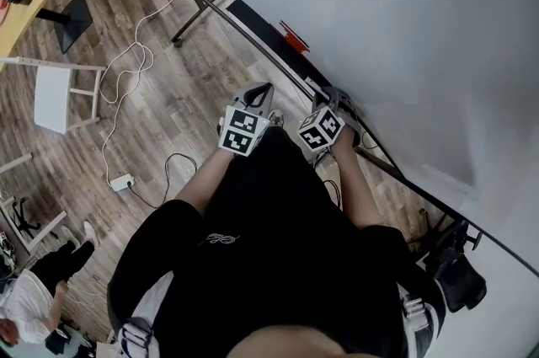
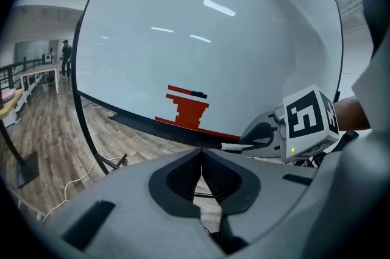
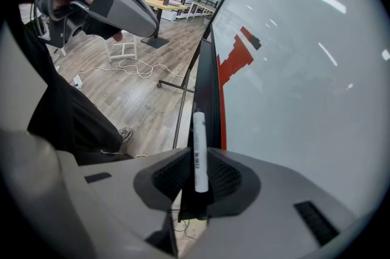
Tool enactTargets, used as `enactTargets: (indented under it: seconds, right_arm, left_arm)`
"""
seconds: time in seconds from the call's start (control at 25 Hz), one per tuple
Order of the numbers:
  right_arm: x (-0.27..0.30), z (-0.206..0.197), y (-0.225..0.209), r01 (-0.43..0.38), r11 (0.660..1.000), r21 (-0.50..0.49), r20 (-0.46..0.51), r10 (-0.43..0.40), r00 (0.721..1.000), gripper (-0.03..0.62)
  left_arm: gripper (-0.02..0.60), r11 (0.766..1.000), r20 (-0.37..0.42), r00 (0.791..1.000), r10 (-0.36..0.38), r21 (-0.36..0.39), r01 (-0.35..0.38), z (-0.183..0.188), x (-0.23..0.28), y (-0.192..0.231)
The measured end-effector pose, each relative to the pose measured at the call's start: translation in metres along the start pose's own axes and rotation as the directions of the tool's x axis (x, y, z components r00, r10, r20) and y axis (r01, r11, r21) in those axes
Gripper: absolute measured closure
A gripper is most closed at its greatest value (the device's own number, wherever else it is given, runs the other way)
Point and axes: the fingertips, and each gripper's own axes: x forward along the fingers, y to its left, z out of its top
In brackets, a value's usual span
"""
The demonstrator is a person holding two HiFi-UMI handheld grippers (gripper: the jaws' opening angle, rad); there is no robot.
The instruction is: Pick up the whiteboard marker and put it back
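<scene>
The whiteboard marker (image 3: 198, 130), white with a dark end, stands between the pads of my right gripper (image 3: 200, 155), which is shut on it. It points along the black tray ledge (image 3: 207, 87) at the foot of the whiteboard (image 3: 304, 69). In the left gripper view the marker (image 2: 234, 145) sticks out of the right gripper (image 2: 248, 143) just above the ledge (image 2: 152, 127). My left gripper (image 2: 201, 153) is shut with nothing in it. In the head view the left gripper (image 1: 257, 95) and the right gripper (image 1: 333, 102) hang side by side at the board's lower edge.
A red stepped patch (image 2: 189, 110) with a small black piece on top marks the board. On the wood floor are a white stool (image 1: 55, 99), a white cable with a power strip (image 1: 120, 181), the board's stand leg (image 1: 189, 19) and a table base (image 1: 72, 15). Someone sits at lower left (image 1: 34, 289).
</scene>
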Motion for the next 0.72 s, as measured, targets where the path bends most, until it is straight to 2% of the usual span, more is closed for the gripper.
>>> enactTargets:
  seconds: [0.12,0.2,0.4,0.52,0.64,0.72]
  right_arm:
    - [-0.004,-0.001,-0.007,0.024,0.999,0.03,0.011,-0.024,1.0,0.461]
    - [-0.01,0.0,-0.006,0.003,0.997,0.073,0.027,-0.005,1.0,0.422]
    - [-0.031,0.021,-0.001,-0.083,0.968,0.237,0.167,0.043,0.985,0.414]
    - [-0.04,0.046,-0.002,-0.185,0.914,0.36,0.293,0.077,0.953,0.408]
    - [-0.049,0.069,0.0,-0.303,0.83,0.468,0.427,0.088,0.9,0.407]
    - [-0.061,0.081,0.0,-0.362,0.775,0.518,0.509,0.061,0.859,0.407]
  left_arm:
    - [0.574,1.0,0.0,1.0,0.003,0.002,-0.003,-0.002,-0.001,0.001]
    - [0.574,1.0,0.004,1.0,0.003,0.001,-0.003,-0.001,-0.003,0.0]
    - [0.574,1.0,0.012,1.0,0.005,-0.004,-0.005,0.002,-0.001,-0.004]
    - [0.574,1.0,0.019,1.0,0.017,0.001,-0.017,0.006,-0.001,-0.002]
    - [0.574,1.0,0.032,0.999,0.03,-0.01,-0.03,0.011,-0.005,-0.002]
    - [0.574,0.999,0.047,0.998,0.037,-0.027,-0.035,0.015,-0.011,-0.004]
